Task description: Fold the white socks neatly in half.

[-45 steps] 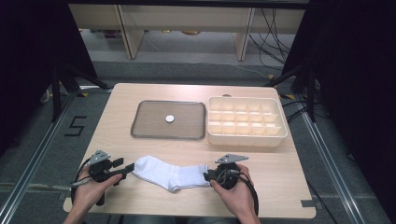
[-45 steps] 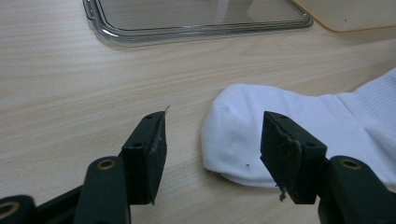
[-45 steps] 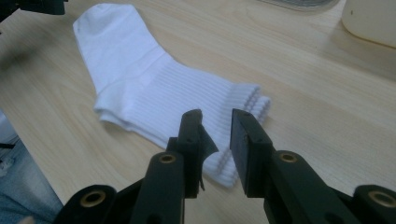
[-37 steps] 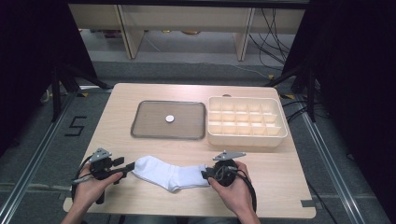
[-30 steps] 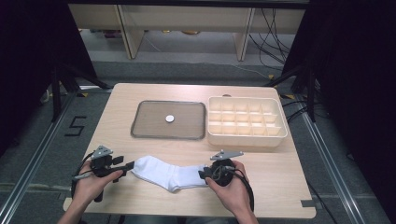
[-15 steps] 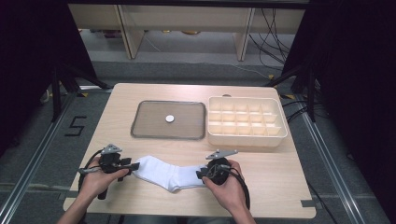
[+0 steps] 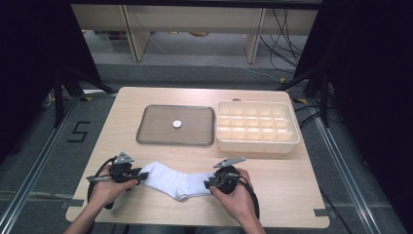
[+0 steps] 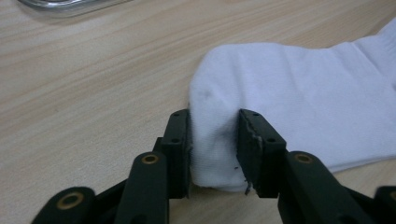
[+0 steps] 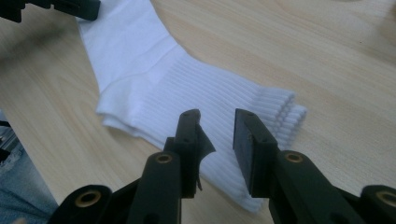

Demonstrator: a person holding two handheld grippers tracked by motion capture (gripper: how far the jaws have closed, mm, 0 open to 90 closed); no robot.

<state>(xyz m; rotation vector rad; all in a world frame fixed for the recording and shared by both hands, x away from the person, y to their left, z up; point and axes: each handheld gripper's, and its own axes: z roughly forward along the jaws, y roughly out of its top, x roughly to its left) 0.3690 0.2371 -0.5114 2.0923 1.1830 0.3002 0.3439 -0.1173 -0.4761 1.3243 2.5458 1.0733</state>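
two claws pinch the white sock [image 7: 178, 179], which lies longways between them: left claw [image 8: 214, 140] has just been closing on the toe, right claw [image 9: 217, 140] grips the cuff.

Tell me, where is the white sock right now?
In the high view the white sock lies on the table's near edge, between the left gripper and right gripper, in front of the tray.

Sock [image 7: 178, 181] low on the table [image 7: 292, 195], between both grippers. Above it, tray [image 7: 146, 136] left of compartment box [image 7: 257, 146].
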